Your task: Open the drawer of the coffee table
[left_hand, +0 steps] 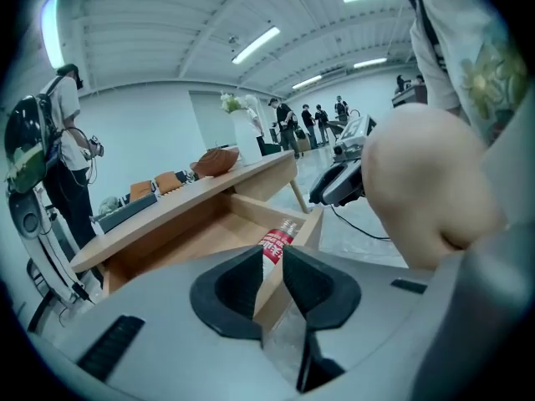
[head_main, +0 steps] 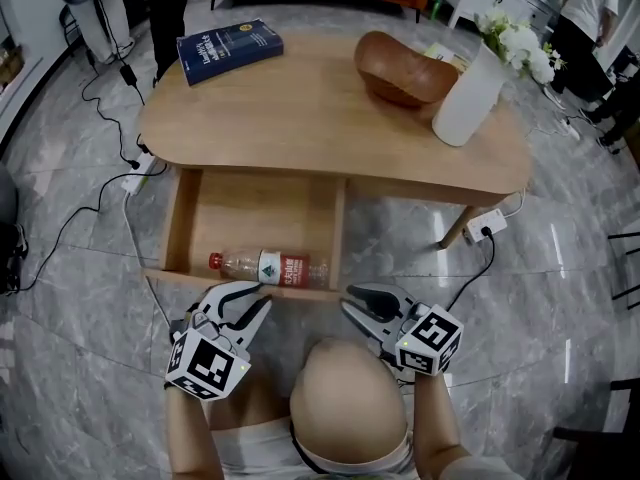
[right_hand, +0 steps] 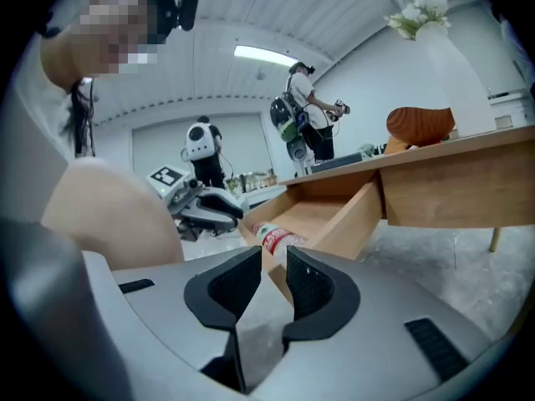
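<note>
Left gripper view: what are the jaws doing?

> On the left gripper [left_hand: 272, 259] the jaws are partly apart with nothing clamped. The drawer's front edge shows through the gap, beyond the tips. The pads aren't on it.

Right side?

> Same on the right gripper [right_hand: 274, 257]: moderate gap, empty. The drawer's near corner and the bottle label line up behind the gap.

Where do they sit in head view?

> Both are low in frame with tips aimed at the drawer front. The left gripper is near the front's middle and the right gripper is just off its right corner. Can't tell if the left tips touch wood.

Drawer?

> The drawer [head_main: 255, 208] is pulled well out from under the table [head_main: 320, 118], toward the person. A clear bottle [head_main: 268, 267] with a red label lies on its side along the front wall, red cap to the left.

Tabletop?

> A blue book [head_main: 229, 48] is at the far left. A brown bowl [head_main: 402, 68] is far right, with a white vase [head_main: 468, 98] of white flowers [head_main: 520, 43] just beside it.

Around it?

> Grey marble floor [head_main: 560, 268]. Black cables [head_main: 95, 203] run left of the table, and a white power strip [head_main: 487, 225] sits by the right leg.
</note>
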The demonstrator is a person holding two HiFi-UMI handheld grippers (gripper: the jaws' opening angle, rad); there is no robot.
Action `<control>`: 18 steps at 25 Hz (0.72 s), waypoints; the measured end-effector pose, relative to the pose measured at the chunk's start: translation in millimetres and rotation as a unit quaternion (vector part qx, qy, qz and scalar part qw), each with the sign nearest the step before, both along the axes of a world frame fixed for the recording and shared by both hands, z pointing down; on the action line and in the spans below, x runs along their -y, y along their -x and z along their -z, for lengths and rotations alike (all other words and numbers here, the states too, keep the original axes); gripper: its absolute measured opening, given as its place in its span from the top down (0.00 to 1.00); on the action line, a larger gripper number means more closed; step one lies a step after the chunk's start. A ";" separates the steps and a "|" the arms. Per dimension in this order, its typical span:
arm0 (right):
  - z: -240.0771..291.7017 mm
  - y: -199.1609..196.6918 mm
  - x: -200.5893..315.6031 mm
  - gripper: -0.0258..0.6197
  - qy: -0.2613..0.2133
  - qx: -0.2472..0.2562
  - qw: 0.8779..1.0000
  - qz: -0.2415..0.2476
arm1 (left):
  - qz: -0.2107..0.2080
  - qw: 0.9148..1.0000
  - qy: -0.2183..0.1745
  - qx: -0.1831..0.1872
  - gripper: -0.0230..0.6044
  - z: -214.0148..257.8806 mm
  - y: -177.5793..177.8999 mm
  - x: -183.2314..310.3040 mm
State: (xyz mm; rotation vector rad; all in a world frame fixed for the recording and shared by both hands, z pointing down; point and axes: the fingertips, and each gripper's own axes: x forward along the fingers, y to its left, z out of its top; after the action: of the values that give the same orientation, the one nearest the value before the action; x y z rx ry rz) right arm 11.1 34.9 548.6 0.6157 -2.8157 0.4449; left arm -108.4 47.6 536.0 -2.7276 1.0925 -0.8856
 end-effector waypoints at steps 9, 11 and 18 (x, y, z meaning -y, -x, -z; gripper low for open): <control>83.9 12.5 24.6 0.88 -0.045 0.118 0.991 -0.031 | 0.053 0.985 -0.070 -0.151 0.94 59.7 -2.8 18.3; 97.3 23.9 29.4 0.89 -0.073 0.116 0.990 -0.028 | 0.069 0.979 -0.083 -0.174 0.95 71.8 -5.8 23.7; 124.4 54.1 38.6 0.91 -0.168 0.100 0.978 -0.067 | 0.166 0.952 -0.116 -0.231 0.95 97.5 -7.5 42.7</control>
State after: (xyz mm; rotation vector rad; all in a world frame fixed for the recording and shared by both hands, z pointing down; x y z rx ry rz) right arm -43.0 -3.7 424.2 0.8757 -3.0826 0.0494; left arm -100.9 4.9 438.5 -2.6537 1.6510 -0.1066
